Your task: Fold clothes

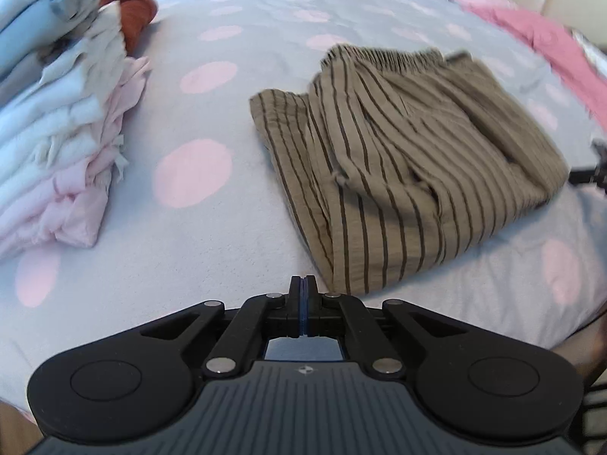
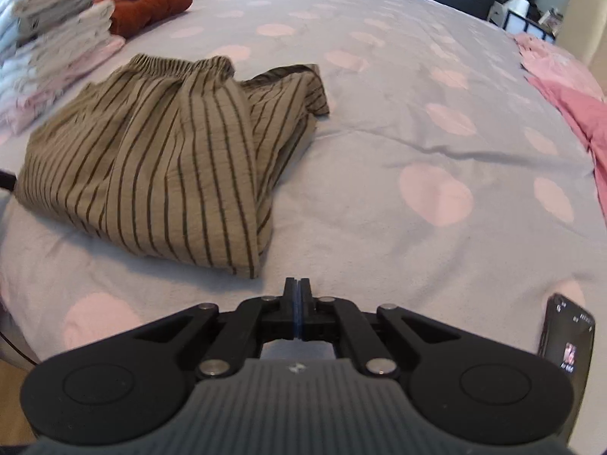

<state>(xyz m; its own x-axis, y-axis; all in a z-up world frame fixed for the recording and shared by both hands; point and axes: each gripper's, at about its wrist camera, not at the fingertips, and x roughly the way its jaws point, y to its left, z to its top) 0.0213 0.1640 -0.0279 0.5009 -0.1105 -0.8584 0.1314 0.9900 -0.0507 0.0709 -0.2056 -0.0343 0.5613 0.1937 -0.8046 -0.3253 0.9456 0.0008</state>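
Note:
A tan striped pair of shorts [image 1: 402, 167] lies folded on the grey bedspread with pink dots [image 1: 227, 121]. It also shows in the right wrist view [image 2: 159, 159], with its elastic waistband at the far side. My left gripper [image 1: 302, 284] is shut and empty, just short of the shorts' near left corner. My right gripper [image 2: 297, 286] is shut and empty, just short of the shorts' near right corner. Neither gripper touches the cloth.
A stack of folded white and pink clothes [image 1: 64, 144] stands at the left, also in the right wrist view [image 2: 49, 57]. A rust-red garment [image 2: 144, 0] lies behind it. Pink cloth [image 2: 569, 91] lies at the right. A phone [image 2: 567, 341] lies near the bed's front edge.

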